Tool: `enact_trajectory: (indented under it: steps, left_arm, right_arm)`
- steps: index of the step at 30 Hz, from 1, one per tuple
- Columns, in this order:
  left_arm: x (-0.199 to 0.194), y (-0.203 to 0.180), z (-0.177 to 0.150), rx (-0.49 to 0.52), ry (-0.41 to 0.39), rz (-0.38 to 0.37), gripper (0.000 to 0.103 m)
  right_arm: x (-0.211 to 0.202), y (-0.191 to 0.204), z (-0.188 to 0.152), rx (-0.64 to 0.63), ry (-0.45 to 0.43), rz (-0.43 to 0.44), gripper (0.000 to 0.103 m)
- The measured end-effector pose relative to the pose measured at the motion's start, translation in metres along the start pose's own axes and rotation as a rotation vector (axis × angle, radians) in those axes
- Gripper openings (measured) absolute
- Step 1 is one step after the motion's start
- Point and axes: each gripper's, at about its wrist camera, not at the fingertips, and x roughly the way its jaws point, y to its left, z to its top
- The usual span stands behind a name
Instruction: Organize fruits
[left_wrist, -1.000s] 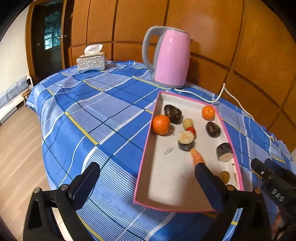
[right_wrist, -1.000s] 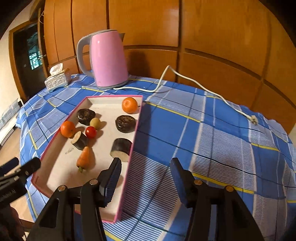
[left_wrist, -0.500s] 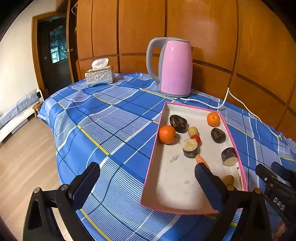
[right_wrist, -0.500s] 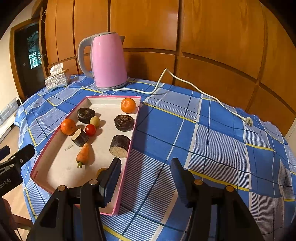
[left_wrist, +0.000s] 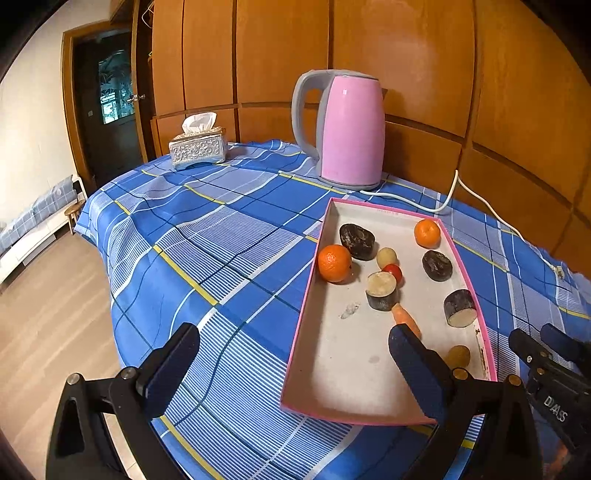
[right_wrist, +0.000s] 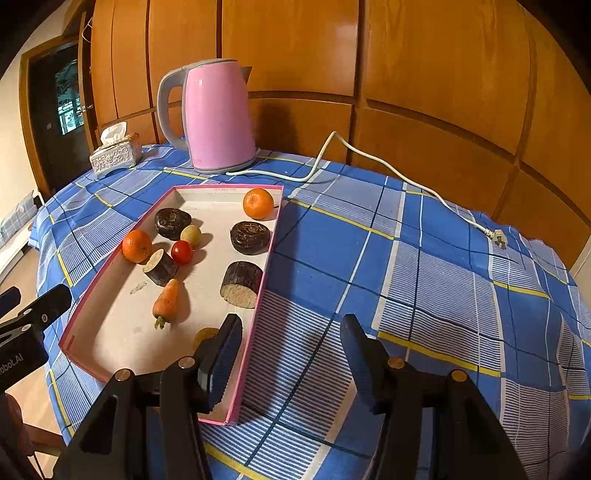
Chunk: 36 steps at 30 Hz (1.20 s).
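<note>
Both pairs of fingers stand apart and empty: left gripper (left_wrist: 291, 363) spread wide, right gripper (right_wrist: 291, 356) about half open. Fruits lie scattered in the pink-rimmed tray (right_wrist: 266, 266) toward 10 o'clock of the right gripper. Reaching the tomato (right_wrist: 181, 252) risks nudging the round orange (right_wrist: 137, 246) into a roll.

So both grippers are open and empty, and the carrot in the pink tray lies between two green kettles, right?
Not quite: there is one kettle, pink, standing on the tablecloth beyond the tray, as the right wrist view shows. The carrot does lie in the tray, and both grippers are open and empty.
</note>
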Motion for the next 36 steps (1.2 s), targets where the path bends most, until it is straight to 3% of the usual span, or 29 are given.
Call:
enact_trajectory:
  steps: [36]
  left_arm:
    - [-0.0006, 0.005, -0.0011, -0.011, 0.001, -0.018, 0.103]
  right_arm:
    - [-0.0018, 0.0012, 0.0008, -0.002, 0.001, -0.001, 0.056]
